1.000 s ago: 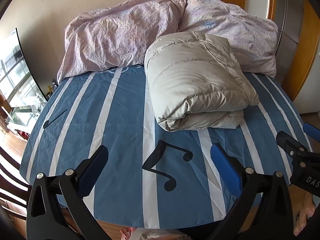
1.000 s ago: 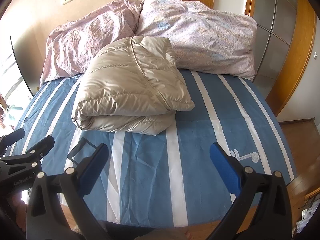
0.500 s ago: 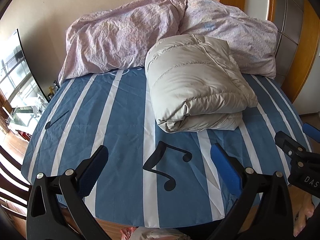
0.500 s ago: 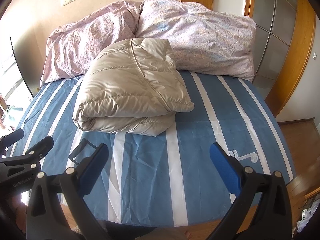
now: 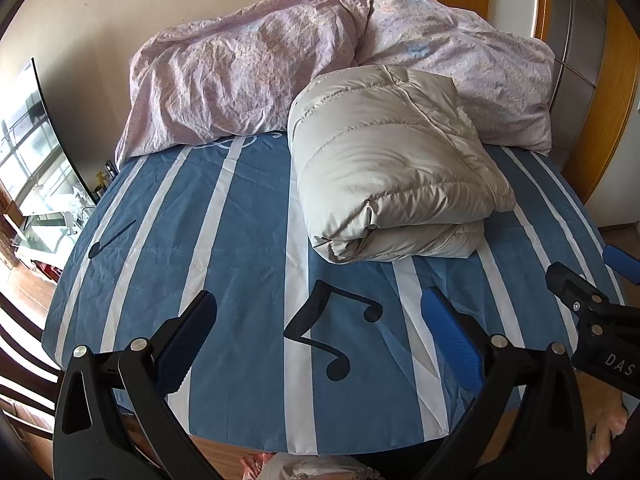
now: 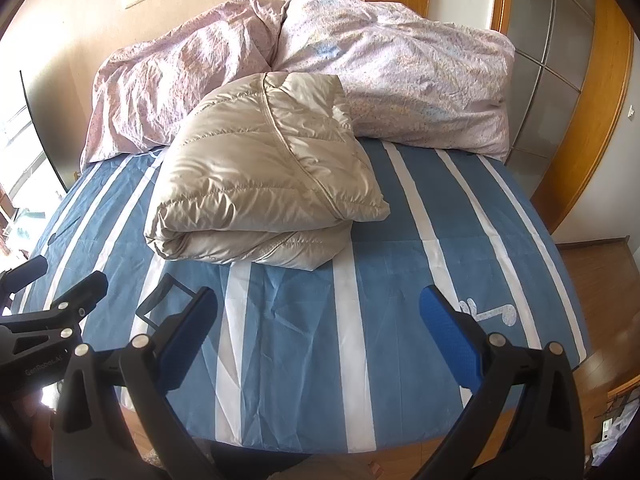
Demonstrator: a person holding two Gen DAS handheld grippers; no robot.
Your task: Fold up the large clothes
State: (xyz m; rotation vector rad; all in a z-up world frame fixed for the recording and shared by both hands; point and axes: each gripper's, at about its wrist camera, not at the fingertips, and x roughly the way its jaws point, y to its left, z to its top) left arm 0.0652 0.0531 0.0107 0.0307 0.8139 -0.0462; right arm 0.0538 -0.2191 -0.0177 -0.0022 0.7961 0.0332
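Both grippers, left gripper [image 5: 318,328] and right gripper [image 6: 318,326], hang with jaws wide apart and empty over the bed [image 5: 240,240], the folded jacket [image 5: 394,184] lying against the duvet [image 5: 248,76]; only the left view shows the black note print [image 5: 332,332].

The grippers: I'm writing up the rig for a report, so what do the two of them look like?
Both match. The left gripper and right gripper each have black plastic, clamp-like arms with silver rivets. Their fingers carry textured blue pads. White lettering shows on the bodies: "DAS" on the right one, seen from the left wrist view, and partly legible text on the left one. No cables or sleeves show.
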